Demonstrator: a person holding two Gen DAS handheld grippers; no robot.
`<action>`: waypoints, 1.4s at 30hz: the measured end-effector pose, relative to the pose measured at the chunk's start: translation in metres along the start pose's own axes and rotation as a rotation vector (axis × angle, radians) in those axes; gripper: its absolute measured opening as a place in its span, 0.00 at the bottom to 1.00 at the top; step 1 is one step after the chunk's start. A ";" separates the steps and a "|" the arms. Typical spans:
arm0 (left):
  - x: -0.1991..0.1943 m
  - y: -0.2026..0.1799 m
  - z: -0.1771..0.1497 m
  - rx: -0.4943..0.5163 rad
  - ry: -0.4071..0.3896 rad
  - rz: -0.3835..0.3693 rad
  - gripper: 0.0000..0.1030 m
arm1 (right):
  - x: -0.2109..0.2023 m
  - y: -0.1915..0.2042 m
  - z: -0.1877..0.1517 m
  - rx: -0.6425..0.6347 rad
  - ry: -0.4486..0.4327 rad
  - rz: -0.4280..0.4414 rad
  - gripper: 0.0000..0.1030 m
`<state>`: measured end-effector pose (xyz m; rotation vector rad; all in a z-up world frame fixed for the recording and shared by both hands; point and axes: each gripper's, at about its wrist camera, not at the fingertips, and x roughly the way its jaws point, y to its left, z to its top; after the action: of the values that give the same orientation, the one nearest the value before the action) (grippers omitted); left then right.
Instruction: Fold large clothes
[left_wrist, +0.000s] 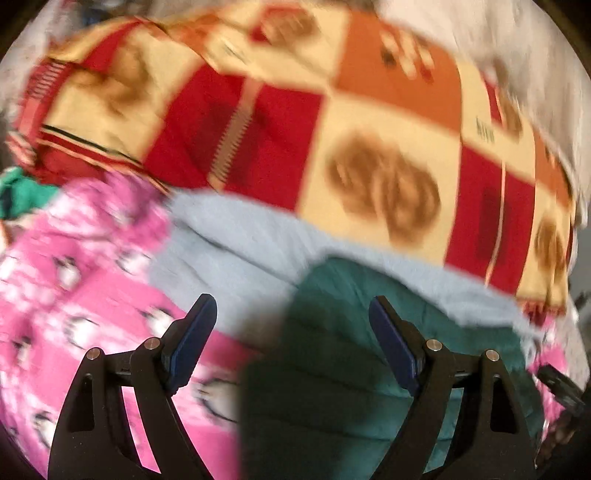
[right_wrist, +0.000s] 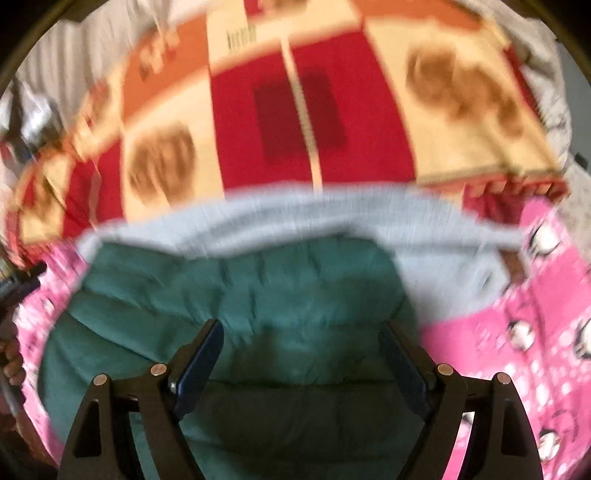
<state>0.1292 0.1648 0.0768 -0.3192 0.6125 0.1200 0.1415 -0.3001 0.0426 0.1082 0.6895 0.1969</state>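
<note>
A dark green quilted jacket (left_wrist: 332, 354) (right_wrist: 236, 302) lies folded on a pale blue fleecy garment (left_wrist: 229, 236) (right_wrist: 295, 218). Both rest on a pink blanket with penguin prints (left_wrist: 74, 280) (right_wrist: 524, 332). My left gripper (left_wrist: 291, 306) hangs open above the jacket's left edge, with nothing between its blue pads. My right gripper (right_wrist: 301, 332) is open above the jacket's middle, and its jaws hold nothing. In the right wrist view the left gripper's tip (right_wrist: 22, 284) and a hand (right_wrist: 13, 360) show at the left edge. Both views are blurred by motion.
A red, orange and cream checked blanket with brown prints (left_wrist: 332, 122) (right_wrist: 295, 110) covers the bed behind the clothes. White bedding (left_wrist: 517, 48) (right_wrist: 74, 48) lies beyond it. A crumpled green cloth (left_wrist: 22, 192) sits at the far left.
</note>
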 end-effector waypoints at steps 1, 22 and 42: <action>-0.008 0.012 0.000 -0.030 -0.011 0.000 0.82 | -0.013 -0.003 0.000 0.007 -0.025 0.015 0.82; -0.029 0.034 -0.124 0.070 0.177 -0.168 0.82 | -0.059 -0.066 -0.117 0.256 0.040 0.242 0.90; -0.041 0.005 -0.145 0.218 0.201 -0.293 0.39 | -0.043 -0.030 -0.121 0.130 0.045 0.404 0.46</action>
<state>0.0154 0.1210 -0.0123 -0.2079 0.7632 -0.2620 0.0361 -0.3350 -0.0280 0.3694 0.7206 0.5435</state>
